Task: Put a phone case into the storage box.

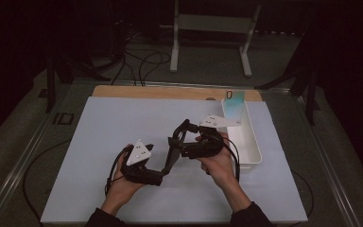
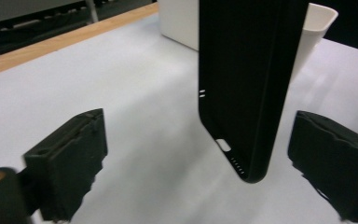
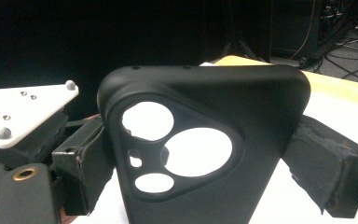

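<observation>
A: Where is the phone case [image 3: 205, 144]?

B: Mid-table, gripped on both sides by the right gripper [image 1: 177, 142].

A: And the left gripper [image 1: 163, 172]?

B: Its jaws are spread, unclenched, either side of the case's lower end. A white bin [image 1: 246, 137] sits at three o'clock.

A phone case [image 1: 171, 153] hangs above the middle of the table [image 1: 99, 142], between two grippers: the left gripper [image 1: 163, 176] at its seven o'clock, the right gripper [image 1: 176, 142] at its two o'clock. A bin [image 1: 250, 146] sits on the table at three o'clock.
</observation>
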Motion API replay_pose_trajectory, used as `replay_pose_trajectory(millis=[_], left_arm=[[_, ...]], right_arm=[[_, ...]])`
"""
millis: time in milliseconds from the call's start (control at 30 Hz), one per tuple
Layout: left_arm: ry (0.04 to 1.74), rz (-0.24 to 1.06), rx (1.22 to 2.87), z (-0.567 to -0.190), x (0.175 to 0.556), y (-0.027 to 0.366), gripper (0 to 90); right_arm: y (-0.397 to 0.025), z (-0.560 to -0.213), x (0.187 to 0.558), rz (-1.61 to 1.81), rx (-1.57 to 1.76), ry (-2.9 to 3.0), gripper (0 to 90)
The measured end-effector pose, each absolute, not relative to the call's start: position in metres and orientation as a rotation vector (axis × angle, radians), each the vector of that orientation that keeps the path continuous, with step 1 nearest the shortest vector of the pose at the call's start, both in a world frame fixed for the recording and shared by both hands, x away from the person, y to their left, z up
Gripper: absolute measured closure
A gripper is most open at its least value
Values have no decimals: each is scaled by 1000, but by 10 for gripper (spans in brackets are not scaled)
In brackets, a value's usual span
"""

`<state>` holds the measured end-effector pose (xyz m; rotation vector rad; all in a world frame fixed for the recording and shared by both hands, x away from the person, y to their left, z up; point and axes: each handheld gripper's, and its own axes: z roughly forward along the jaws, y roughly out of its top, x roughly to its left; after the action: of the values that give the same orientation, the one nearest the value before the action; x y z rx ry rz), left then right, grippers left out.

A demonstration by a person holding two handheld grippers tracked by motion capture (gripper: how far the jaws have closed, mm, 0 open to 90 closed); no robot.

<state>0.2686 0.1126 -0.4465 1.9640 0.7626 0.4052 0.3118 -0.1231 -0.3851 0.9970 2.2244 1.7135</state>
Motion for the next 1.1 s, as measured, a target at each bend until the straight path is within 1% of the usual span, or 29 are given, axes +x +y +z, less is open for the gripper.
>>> replay_pose_trajectory(millis=[100,233,433,833,1100], left_arm=[[770,415,1959,-446,270,117,13],[781,441,1959,-447,270,123,6],[796,496,1957,-450,270,133,3],[817,525,1900,-454,267,158,3],[838,577,1891,-461,259,178,3]], right_arm=[[-124,-385,312,1711,996,2224,142],[-124,-384,313,1706,996,2222,142],[-124,-383,315,1682,988,2224,142],[-131,-380,316,1668,987,2206,142],[-134,-378,317,1662,993,2197,142]])
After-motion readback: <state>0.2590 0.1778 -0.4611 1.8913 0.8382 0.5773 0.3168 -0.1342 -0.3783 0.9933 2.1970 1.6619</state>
